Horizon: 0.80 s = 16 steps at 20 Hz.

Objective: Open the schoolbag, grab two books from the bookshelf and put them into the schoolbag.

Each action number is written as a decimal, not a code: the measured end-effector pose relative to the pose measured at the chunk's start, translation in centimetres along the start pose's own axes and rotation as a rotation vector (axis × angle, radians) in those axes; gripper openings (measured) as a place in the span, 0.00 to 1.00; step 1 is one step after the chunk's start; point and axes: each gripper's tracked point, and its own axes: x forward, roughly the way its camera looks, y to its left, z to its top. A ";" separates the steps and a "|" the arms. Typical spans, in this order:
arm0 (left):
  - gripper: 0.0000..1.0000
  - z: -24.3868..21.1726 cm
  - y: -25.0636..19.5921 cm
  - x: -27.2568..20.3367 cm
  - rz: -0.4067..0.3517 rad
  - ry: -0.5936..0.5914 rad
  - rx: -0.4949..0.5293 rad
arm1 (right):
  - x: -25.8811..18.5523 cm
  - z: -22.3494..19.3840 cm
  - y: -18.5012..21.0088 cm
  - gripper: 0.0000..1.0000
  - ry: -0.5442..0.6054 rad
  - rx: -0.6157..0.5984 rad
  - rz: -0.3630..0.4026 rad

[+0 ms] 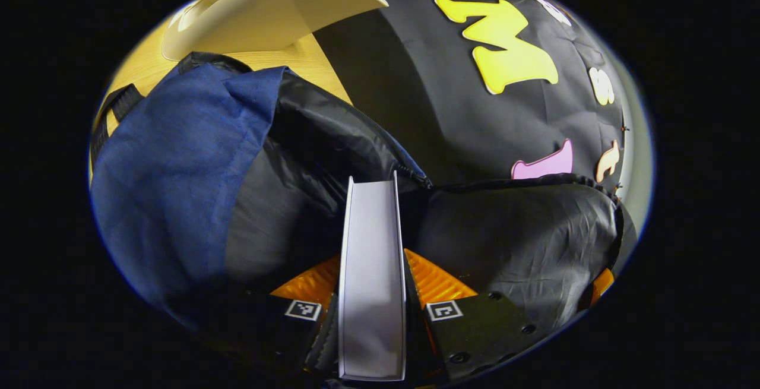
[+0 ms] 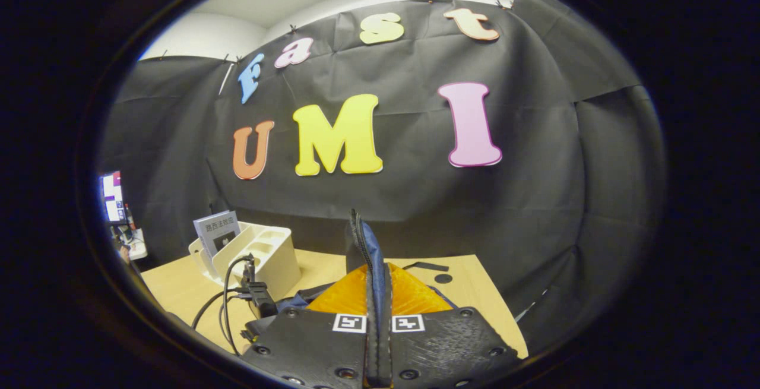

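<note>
In the left gripper view my left gripper [image 1: 373,285] is shut on a pale book [image 1: 371,240], held edge-on with its far end inside the mouth of the blue schoolbag [image 1: 178,169]. The bag's black lining [image 1: 510,240] spreads to both sides of the book. In the right gripper view my right gripper [image 2: 378,300] is shut on the schoolbag's zipped rim [image 2: 363,246] and holds it upright above the table. The white bookshelf [image 2: 261,255] stands at the left with a book [image 2: 217,231] in it. The left gripper [image 2: 256,294] and its cables show low at the left.
The bag lies on a wooden table [image 2: 475,294] that ends close to the black cloth wall. The white bookshelf [image 1: 267,9] sits just beyond the bag in the left gripper view. A lit screen [image 2: 111,196] stands off the table's far left.
</note>
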 end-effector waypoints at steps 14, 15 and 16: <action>0.81 6.9 4.6 -7.2 0.176 -0.089 0.458 | 0.9 -2.2 0.0 0.01 0.033 0.001 -0.023; 0.81 8.3 4.7 -7.9 0.199 -0.120 0.517 | 1.1 -2.3 0.1 0.00 0.032 -0.001 -0.023; 0.81 9.1 4.8 -8.8 0.218 -0.138 0.569 | 1.2 -2.3 0.2 0.02 0.031 0.000 -0.025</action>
